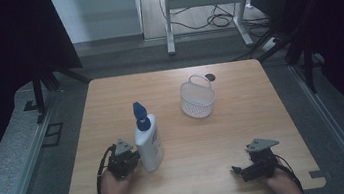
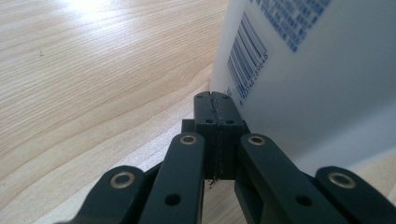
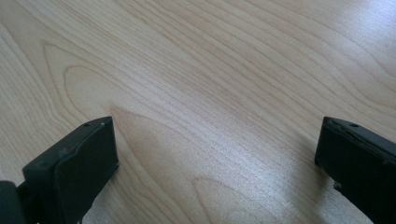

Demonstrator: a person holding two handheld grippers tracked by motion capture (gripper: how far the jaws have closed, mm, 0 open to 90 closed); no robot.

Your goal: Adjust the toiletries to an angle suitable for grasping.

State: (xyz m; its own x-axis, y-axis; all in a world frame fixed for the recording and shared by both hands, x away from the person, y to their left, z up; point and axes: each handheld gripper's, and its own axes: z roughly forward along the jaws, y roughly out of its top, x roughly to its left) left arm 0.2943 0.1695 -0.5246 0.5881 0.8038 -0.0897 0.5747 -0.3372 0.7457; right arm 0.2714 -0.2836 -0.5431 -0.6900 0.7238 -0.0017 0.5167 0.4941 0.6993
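The white bottle (image 1: 149, 144) stands upright on the counter (image 1: 225, 135), the left hand-held gripper (image 1: 135, 158) closed empty with its tips against the base; a push there could topple it. The right hand-held gripper (image 1: 237, 170) rests open, well apart.

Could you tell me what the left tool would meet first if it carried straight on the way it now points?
Most likely the white bottle: the left tool, shut and empty, has its tips right at the bottle's lower edge, though whether they already touch is unclear.
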